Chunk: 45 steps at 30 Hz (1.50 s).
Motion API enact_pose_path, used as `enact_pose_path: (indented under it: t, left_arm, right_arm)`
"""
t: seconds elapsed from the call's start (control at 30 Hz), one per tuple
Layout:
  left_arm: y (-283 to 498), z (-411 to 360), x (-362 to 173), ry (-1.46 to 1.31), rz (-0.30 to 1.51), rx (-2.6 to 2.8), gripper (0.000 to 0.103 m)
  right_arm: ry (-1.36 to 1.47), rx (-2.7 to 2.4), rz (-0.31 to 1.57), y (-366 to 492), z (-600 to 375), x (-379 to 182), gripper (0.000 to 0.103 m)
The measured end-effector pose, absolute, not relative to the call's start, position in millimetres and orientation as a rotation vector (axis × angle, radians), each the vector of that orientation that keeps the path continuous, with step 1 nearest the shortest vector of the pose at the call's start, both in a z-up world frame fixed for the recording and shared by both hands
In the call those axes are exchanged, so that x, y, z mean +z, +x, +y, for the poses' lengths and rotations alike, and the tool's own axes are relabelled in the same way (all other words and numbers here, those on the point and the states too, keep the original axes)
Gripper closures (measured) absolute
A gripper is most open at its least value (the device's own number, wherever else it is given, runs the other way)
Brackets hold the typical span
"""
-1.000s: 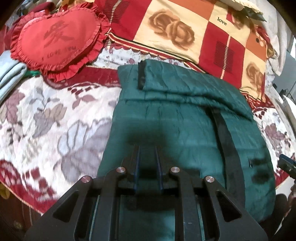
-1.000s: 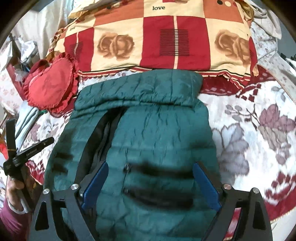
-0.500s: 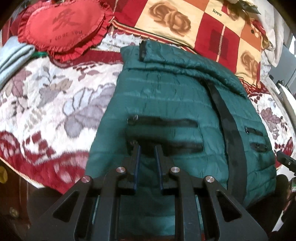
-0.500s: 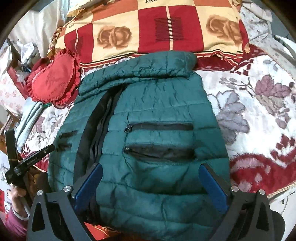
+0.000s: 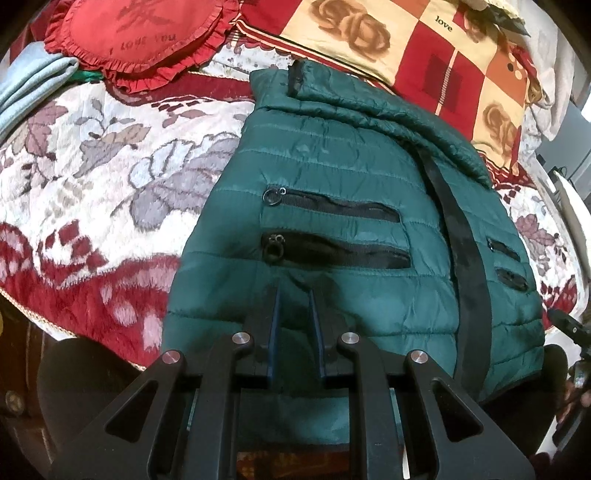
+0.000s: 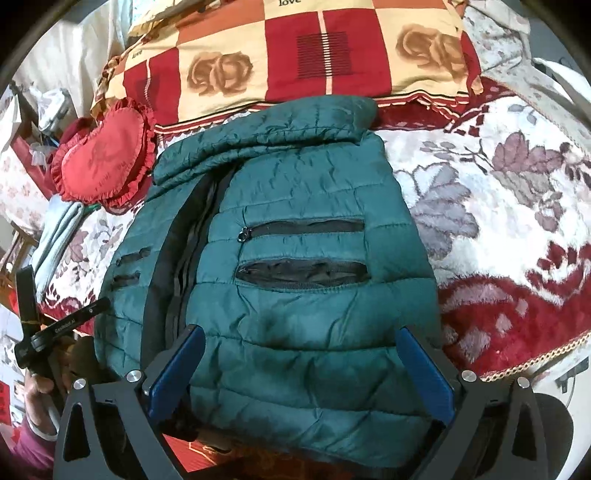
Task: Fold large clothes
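While both grippers hang over the bed, conditions are noted as follows.

Jacket (image 5: 332, 192): green quilted, lying flat on the blanket (image 5: 92, 177), front up, near hem at the bed's near edge; collar end toward the quilt (image 6: 325, 55).
Jacket detail: black zip band (image 5: 465, 251) runs collar to hem; two black pocket zips per side, the lower one on the right half gaping (image 6: 303, 273).
Left gripper (image 5: 293, 295): jaws drawn nearly together, a narrow gap between the pads; tips over the jacket's lower panel, below the pocket zips. No fabric seen pinched; contact cannot be told.
Right gripper (image 6: 299, 336): jaws spread wide, blue pads either side of the jacket's lower right half; nothing gripped.
Quilt: red, orange and cream checks with roses, lying across the bed past the collar.
Heart cushion (image 5: 140, 33): red, frilled, beside the collar on the left.
Folded blue cloth (image 5: 33, 85): at the left edge, touching the cushion.
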<state>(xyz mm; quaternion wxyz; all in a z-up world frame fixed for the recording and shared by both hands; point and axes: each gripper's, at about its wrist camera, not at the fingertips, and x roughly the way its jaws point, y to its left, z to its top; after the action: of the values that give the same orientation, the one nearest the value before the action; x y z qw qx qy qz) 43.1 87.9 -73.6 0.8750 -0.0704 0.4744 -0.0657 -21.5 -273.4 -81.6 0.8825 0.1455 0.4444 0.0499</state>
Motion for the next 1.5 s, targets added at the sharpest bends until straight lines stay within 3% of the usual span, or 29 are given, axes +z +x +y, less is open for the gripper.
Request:
enact_pose_path:
  t: [0.07, 0.13, 0.2, 0.23, 1.07, 1.5]
  left_arm:
    - [41.6, 87.6, -72.6, -0.14, 0.995, -0.145, 0.087]
    - [39.6, 88.7, -71.2, -0.15, 0.989, -0.162, 0.065]
    - [36.7, 91.2, -70.4, -0.18, 0.982, -0.196, 0.018]
    - [35.7, 92.7, -71.1, -0.2, 0.993, -0.228, 0.014]
    - [17.2, 155.4, -97.5, -0.164, 1.114, -0.097, 0.013]
    - [27.0, 140.1, -118.7, -0.184, 1.171, -0.148, 0.013]
  right_arm:
    - [0.302, 0.105, 0.928, -22.1, -272.7, -81.9, 0.001]
    - [0.296, 0.106, 0.932, -22.4, -272.0, -82.2, 0.001]
    - [0.289, 0.108, 0.941, -23.0, -271.5, -83.0, 0.001]
    - [0.284, 0.108, 0.947, -23.9, -271.2, -83.4, 0.001]
    - [0.299, 0.044, 1.05, -27.2, -299.9, -106.9, 0.0]
    - [0.35, 0.097, 1.108, -32.7, -301.8, -120.8, 0.0]
